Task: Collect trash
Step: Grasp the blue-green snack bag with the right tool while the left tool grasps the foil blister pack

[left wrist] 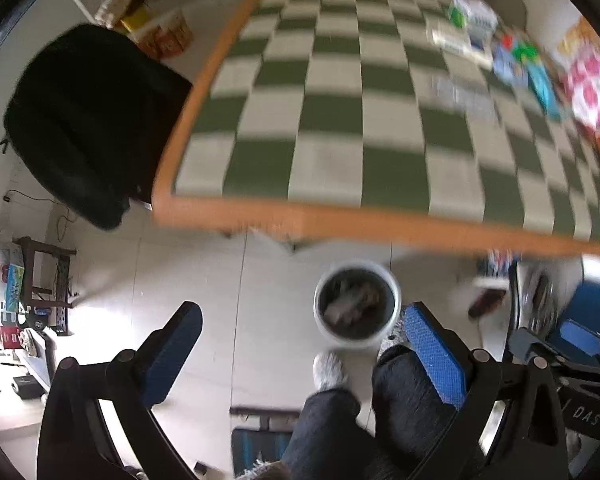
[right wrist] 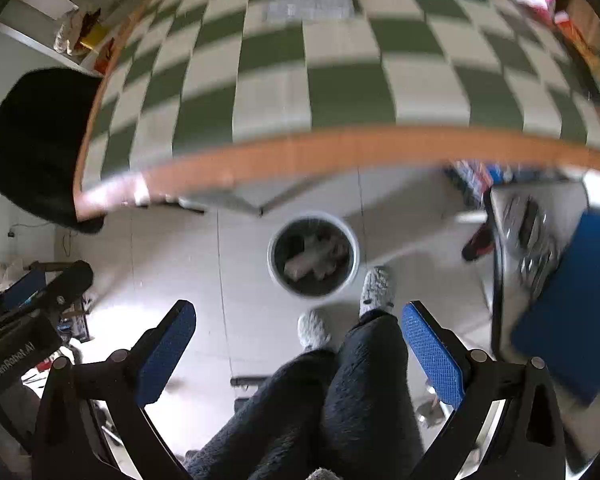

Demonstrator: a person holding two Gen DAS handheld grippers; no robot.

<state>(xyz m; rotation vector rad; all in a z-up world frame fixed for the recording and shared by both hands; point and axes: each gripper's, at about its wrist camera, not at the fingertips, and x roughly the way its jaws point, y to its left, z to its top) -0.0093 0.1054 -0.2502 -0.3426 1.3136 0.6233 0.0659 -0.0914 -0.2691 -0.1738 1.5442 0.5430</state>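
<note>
Both grippers held wide and empty above the floor, over the bin.

From left to right: a black padded office chair [left wrist: 88,120] stands against the left edge of the orange-rimmed worktop with its green-and-white chequered cloth [left wrist: 340,120]; on the floor below the near edge sits the round white waste bin [left wrist: 358,304], dark inside and already holding pale crumpled scraps (the blur hides what they are). The left gripper [left wrist: 304,344] has its blue-padded jaws spread far apart with nothing between them, and the right gripper [right wrist: 300,344] hangs likewise, jaws fully apart and gripping nothing. A person's dark fleecy trouser legs [right wrist: 340,392] and grey fluffy slippers [right wrist: 376,290] stand just beside the bin. Towards the worktop's far right lie colourful packets [left wrist: 516,56], a flat clear wrapper [left wrist: 460,96] and a pink-and-white flowered pack [left wrist: 592,84].
</note>
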